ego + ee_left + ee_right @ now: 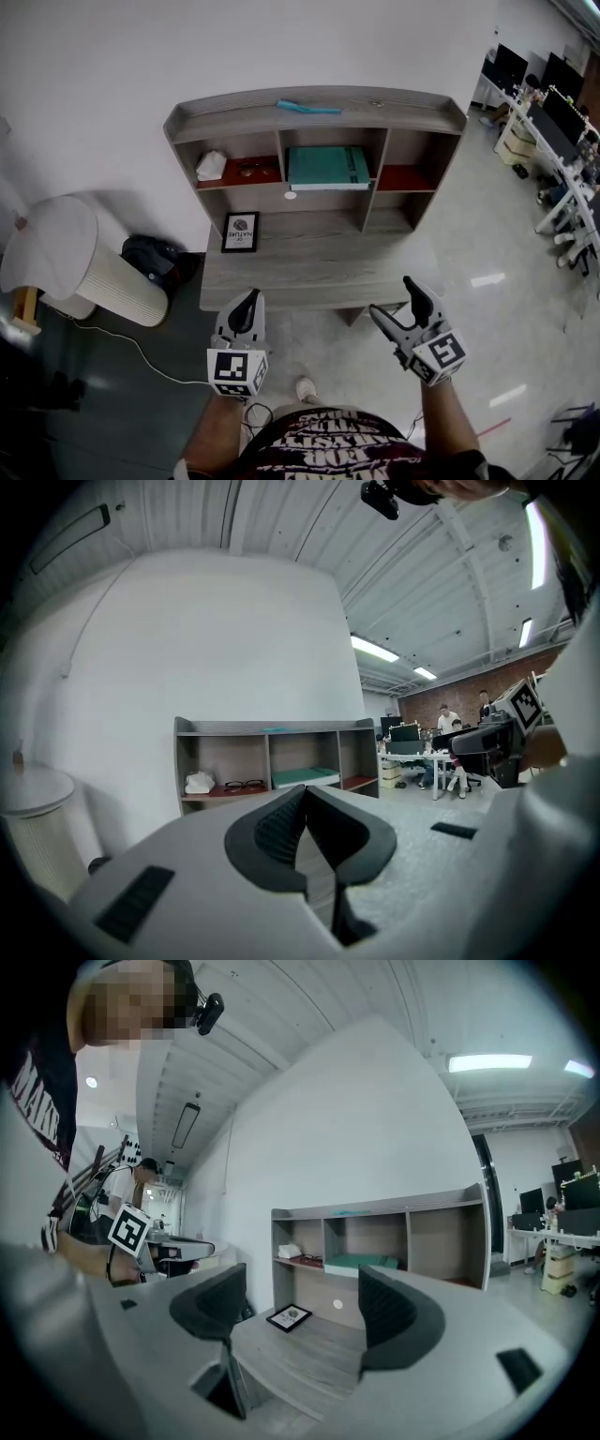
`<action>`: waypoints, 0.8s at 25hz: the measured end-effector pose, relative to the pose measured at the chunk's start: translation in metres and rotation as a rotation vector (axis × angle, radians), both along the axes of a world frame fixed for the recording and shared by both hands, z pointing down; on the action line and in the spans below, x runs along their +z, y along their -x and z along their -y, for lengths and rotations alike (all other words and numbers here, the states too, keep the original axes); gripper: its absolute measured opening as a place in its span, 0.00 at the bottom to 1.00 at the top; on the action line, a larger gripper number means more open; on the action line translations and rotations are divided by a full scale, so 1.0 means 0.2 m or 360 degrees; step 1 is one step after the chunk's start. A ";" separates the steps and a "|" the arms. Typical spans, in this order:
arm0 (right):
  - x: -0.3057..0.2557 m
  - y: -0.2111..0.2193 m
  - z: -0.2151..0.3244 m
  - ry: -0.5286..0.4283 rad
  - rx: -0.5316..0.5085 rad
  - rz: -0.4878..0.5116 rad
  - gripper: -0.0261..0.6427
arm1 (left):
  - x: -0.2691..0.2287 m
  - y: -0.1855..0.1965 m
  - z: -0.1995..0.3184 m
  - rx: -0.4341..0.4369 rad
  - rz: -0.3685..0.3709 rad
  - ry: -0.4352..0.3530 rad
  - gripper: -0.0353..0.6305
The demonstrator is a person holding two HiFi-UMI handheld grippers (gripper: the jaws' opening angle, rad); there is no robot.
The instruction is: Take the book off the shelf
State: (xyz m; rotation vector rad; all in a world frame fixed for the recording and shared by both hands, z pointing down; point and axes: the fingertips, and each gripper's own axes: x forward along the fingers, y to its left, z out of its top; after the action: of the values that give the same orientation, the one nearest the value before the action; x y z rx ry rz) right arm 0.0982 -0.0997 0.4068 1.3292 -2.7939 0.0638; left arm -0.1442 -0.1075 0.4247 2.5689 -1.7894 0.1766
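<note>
White wall (112,75) filled the space behind everything, and against it stood the grey wood shelf unit (319,120) with its desk surface (309,267) running out toward the person. A cream ribbed cylinder with a flat lid (103,277) stood on the floor to the left of the desk, with a dark bag (150,255) between it and the desk's side. The left gripper (247,305) hung over the desk's front edge with its jaws pressed together and nothing between them, as its own view confirmed (305,799). The right gripper (392,298) was held just off the front edge, near the right corner, with its jaws spread wide and empty; in its own view (305,1302) only the bare desk top showed between the pads. Both were well apart from the shelves. The teal book (326,167) lay flat in the middle compartment, its white page edge facing forward, untouched. A black picture frame (240,232) leaned against the back panel under the left compartment. In that left compartment, on a red liner, sat a crumpled white cloth (211,166) and, just beside it, a pair of dark glasses (249,171). A thin teal strip (307,107) lay on the unit's top board, above the book.
</note>
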 end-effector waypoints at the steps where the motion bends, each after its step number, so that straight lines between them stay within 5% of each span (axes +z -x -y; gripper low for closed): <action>1: -0.02 0.03 0.03 -0.0005 -0.0005 0.0026 0.59 | 0.00 0.02 0.03 0.0010 -0.0002 -0.0001 0.06; 5: 0.01 0.13 0.13 0.0033 0.0026 -0.0018 0.59 | 0.02 0.09 0.14 0.0053 -0.0008 0.0013 0.06; 9: 0.01 0.20 0.18 0.0139 0.0007 0.0138 0.59 | 0.07 0.12 0.21 0.0078 -0.0046 0.0069 0.06; 13: 0.01 0.15 0.23 0.0175 0.0068 0.0064 0.59 | 0.05 0.13 0.25 0.0102 -0.0065 0.0060 0.06; 20: 0.04 0.13 0.35 0.0265 0.0068 0.0170 0.57 | 0.08 0.14 0.36 0.0105 -0.0065 0.0075 0.06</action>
State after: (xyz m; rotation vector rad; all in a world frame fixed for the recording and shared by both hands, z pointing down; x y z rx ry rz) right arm 0.0731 -0.1689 0.4151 1.3842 -2.7722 0.3710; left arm -0.1722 -0.1788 0.4406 2.5811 -1.6679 0.1633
